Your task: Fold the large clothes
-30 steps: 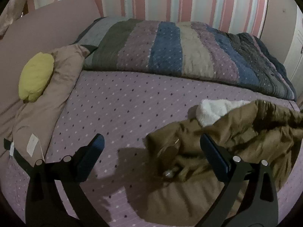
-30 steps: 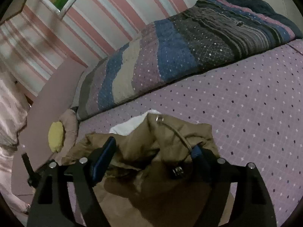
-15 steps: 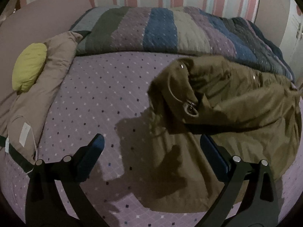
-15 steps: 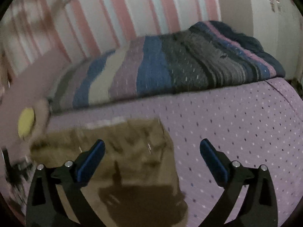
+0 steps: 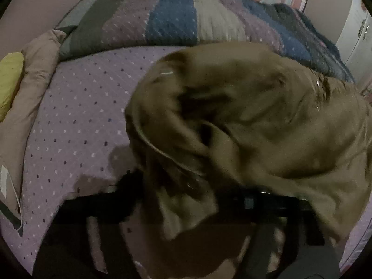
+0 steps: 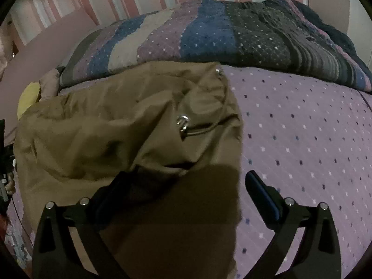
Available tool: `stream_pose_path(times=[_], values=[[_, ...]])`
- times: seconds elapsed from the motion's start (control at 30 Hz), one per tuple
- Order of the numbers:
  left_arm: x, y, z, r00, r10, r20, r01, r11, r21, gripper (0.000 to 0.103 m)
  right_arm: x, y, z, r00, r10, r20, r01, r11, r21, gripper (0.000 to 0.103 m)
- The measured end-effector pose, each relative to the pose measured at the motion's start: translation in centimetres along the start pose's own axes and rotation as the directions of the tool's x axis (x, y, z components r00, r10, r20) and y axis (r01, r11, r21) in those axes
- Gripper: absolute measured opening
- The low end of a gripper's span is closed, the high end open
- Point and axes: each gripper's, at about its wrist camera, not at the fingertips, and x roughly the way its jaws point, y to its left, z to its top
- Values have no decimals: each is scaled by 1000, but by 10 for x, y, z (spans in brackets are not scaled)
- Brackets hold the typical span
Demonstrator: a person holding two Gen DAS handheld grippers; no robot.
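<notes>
The olive-brown jacket (image 6: 121, 125) lay spread on the purple dotted bedsheet (image 6: 302, 139), covering the left and middle of the right wrist view. Its right edge ran from a metal snap at the far corner down toward the near rim, leaving a broad stretch of bare sheet to the right. Its far edge stopped just short of the striped quilt (image 6: 232, 34) heaped along the far side of the bed. A drawcord with a metal toggle (image 6: 182, 124) lay on the cloth near that right edge.

The right gripper (image 6: 186, 186) hovered with its fingers wide apart, the left finger over the jacket and the right one over bare sheet; nothing sat between them.

In the left wrist view the jacket (image 5: 255, 116) bulged up, blurred, and draped over the left gripper (image 5: 186, 200), hiding its fingertips, so I cannot tell whether they were together or clamped on cloth. Left of the jacket the sheet (image 5: 76, 116) lay open as far as the beige pillow (image 5: 30, 88) and yellow cushion (image 5: 9, 79) at the left edge.
</notes>
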Motion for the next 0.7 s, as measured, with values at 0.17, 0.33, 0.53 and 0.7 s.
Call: stream_pose_path(times=[0.17, 0.33, 0.53, 0.7], values=[[0, -15, 12, 997, 78, 6, -78, 997, 21, 11, -3, 10, 12, 999, -47, 20, 47, 999, -13, 17], [-35, 0, 32, 994, 67, 90, -60, 995, -75, 7, -41, 20, 37, 977, -128, 172, 133, 991, -18, 8], [-5, 14, 47, 999, 41, 15, -39, 993, -107, 10, -12, 12, 57, 978, -176, 112, 175, 984, 18, 8], [50, 12, 32, 996, 29, -87, -42, 987, -155, 13, 48, 5, 34, 976, -213, -47, 213, 977, 9, 13]])
